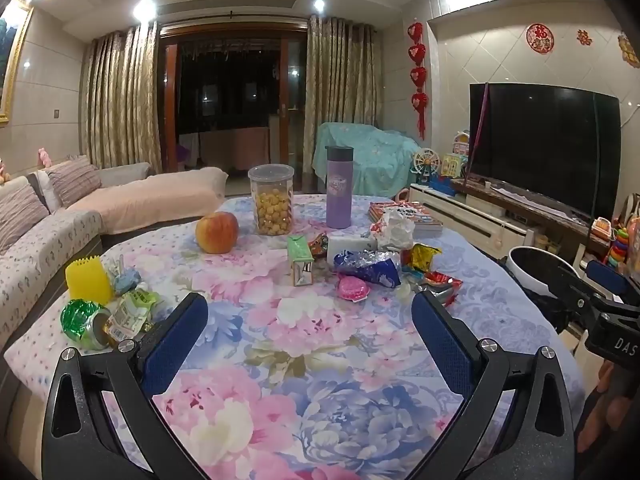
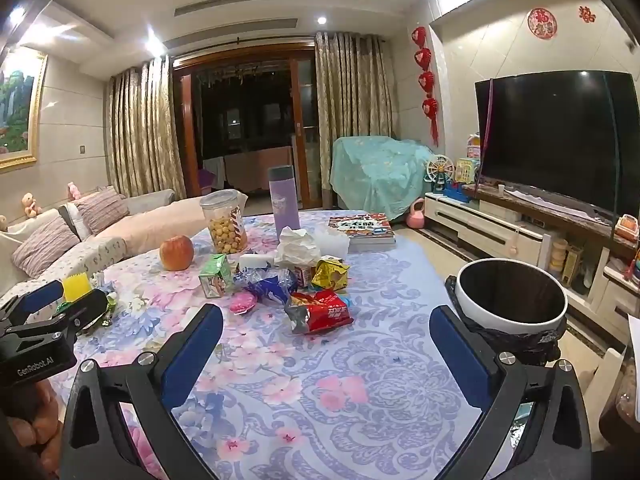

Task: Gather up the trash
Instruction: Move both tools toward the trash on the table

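Both grippers hover above the flowered tablecloth (image 1: 320, 360) with nothing between their blue pads: the left gripper (image 1: 310, 320) has its jaws spread wide over bare cloth at the near edge, and the right gripper (image 2: 326, 334) is spread just as wide, off to the right beside the bin. Trash lies in a loose heap near the middle of the table, beyond both sets of fingers and touched by neither. A red snack wrapper (image 2: 320, 312) lies nearest the right gripper, with a crumpled blue foil bag (image 2: 266, 284) and a pink round piece (image 2: 243, 303) just behind it to the left. A yellow foil wrapper (image 2: 331, 274) and a wad of white tissue (image 2: 296, 248) sit farther back, and a small green drink carton (image 2: 215, 276) stands upright at the heap's left side. More litter lies apart at the table's left edge, close to the left gripper's left finger: a green foil bottle on its side (image 1: 86, 322) and a pale green wrapper (image 1: 132, 312), next to a yellow comb-like piece (image 1: 89, 280). A white bin with a black liner (image 2: 512, 300) stands off the table's right edge, just behind the right gripper's right finger, its mouth open. An apple (image 1: 217, 232), a clear jar of yellow snack balls (image 1: 272, 200), a purple bottle (image 1: 338, 188) and a book (image 2: 362, 229) stand at the far side of the table.
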{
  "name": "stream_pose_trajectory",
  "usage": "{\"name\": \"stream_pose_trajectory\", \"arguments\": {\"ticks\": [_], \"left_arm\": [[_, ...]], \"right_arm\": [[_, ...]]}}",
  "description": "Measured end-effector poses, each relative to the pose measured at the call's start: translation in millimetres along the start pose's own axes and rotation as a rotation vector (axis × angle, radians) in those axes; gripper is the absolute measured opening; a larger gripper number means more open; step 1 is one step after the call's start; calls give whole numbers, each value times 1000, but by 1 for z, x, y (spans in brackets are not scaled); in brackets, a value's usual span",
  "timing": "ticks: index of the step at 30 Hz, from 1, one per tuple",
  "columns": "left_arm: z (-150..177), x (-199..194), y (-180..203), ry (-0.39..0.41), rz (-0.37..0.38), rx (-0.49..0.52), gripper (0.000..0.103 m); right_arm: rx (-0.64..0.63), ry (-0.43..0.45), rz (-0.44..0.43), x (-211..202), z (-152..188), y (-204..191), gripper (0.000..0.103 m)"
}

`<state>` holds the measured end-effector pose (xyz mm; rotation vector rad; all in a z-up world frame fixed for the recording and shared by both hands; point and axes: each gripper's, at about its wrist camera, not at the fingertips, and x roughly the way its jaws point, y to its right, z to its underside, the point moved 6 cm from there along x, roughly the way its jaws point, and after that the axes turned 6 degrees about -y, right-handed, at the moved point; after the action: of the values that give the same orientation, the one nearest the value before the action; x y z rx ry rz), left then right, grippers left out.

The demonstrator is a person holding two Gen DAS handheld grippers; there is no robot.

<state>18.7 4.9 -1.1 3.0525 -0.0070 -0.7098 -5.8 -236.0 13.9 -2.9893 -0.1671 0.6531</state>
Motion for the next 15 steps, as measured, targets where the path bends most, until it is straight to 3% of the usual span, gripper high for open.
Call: {"name": "stream_pose_trajectory", "arguments": {"ticks": [15], "left_arm": [[0,2,1,-5,2,3,103]], "right_arm": [[-3,-4,-4,-5,-1,-6,103]]}}
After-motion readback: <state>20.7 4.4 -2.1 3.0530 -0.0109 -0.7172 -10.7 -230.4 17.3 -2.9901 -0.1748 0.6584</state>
